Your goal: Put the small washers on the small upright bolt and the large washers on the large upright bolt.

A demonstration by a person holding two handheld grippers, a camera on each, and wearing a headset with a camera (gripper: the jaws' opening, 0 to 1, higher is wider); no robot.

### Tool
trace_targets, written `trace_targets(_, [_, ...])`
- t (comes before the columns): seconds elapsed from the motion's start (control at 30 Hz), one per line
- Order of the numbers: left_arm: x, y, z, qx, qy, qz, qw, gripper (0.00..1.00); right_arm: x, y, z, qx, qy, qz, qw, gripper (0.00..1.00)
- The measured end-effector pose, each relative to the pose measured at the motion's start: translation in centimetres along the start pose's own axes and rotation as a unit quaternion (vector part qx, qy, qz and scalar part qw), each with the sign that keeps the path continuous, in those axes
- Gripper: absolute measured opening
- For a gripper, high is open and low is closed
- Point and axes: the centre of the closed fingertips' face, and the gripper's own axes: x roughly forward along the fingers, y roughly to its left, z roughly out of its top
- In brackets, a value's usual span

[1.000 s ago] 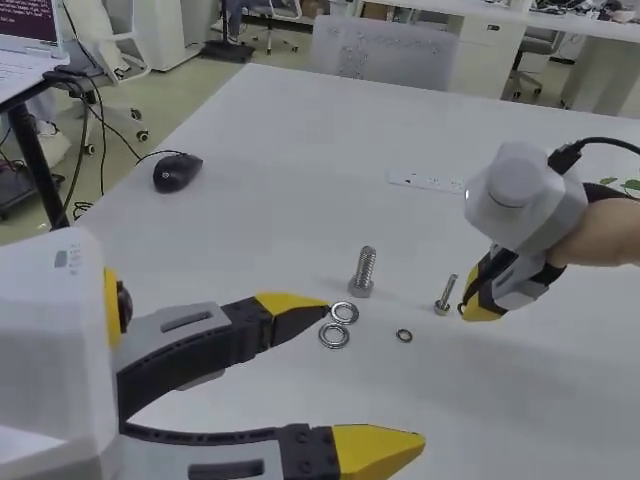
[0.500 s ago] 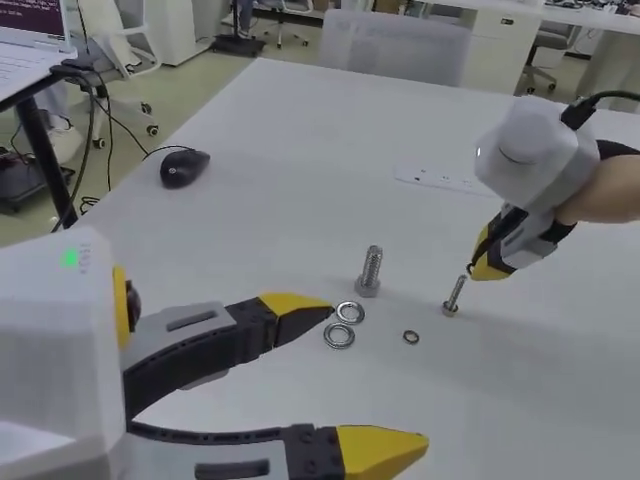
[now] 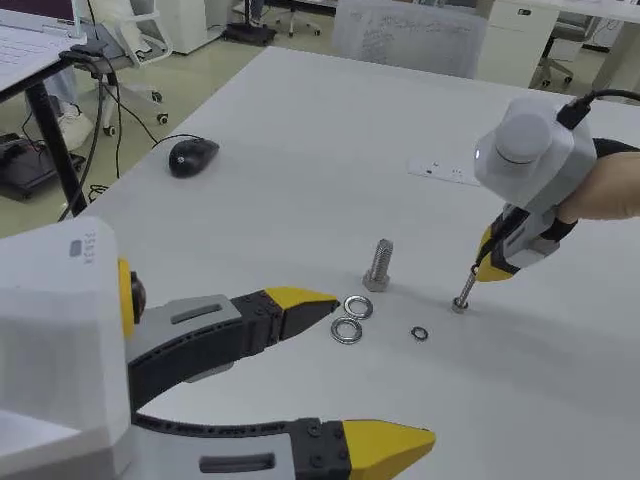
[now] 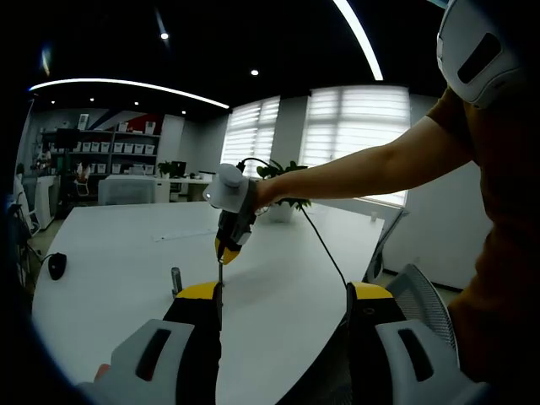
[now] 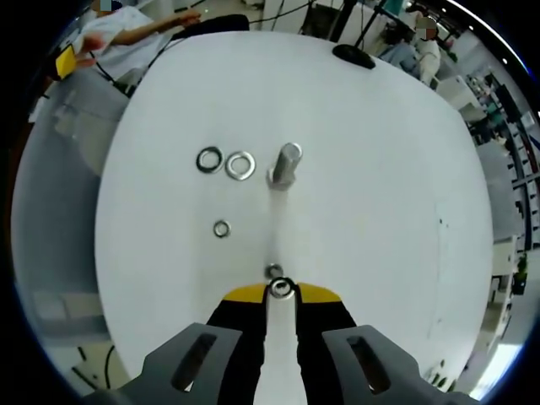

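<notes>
My right gripper (image 3: 487,270) hovers at the top of the small upright bolt (image 3: 463,294). In the right gripper view its jaws (image 5: 281,294) are shut on a small washer (image 5: 281,288) directly over that bolt. One small washer (image 3: 419,333) lies on the table beside it. The large upright bolt (image 3: 379,265) stands to the left, with two large washers (image 3: 358,307) (image 3: 347,330) lying flat in front of it. My left gripper (image 3: 370,372) is open with nothing between its jaws, near the large washers and close to me.
A black mouse (image 3: 192,155) lies at the table's left edge. A white power strip (image 3: 443,171) lies beyond the bolts. A grey chair back (image 3: 410,35) stands at the far edge, and a desk with cables (image 3: 60,70) stands to the left.
My right gripper rose from table level beside the small bolt up to the bolt's top. The left gripper stayed open in place. The head camera shifted slightly.
</notes>
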Motion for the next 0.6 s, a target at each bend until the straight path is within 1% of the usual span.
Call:
trace_targets(0.17, [0.4,-0.3,0.1,-0.001,0.0,-0.003,1.0,0.59,0.3,0.0,-0.1,0.001,0.004,0.005,1.0,0.12])
trace_targets(0.27, [0.4,-0.2,0.2,-0.003,-0.002,-0.003,1.0,0.59,0.6,0.2,-0.1,-0.003,0.005,0.008,0.9999,0.12])
trace_targets(0.33, [0.5,-0.1,0.1,-0.003,-0.001,-0.002,1.0,0.59,0.8,0.0,-0.2,-0.004,0.006,0.01,0.9999,0.12])
trace_targets(0.6, [0.5,0.1,0.0,-0.005,-0.001,-0.001,1.0,0.59,1.9,0.6,-0.5,-0.009,0.015,0.02,0.9996,0.12])
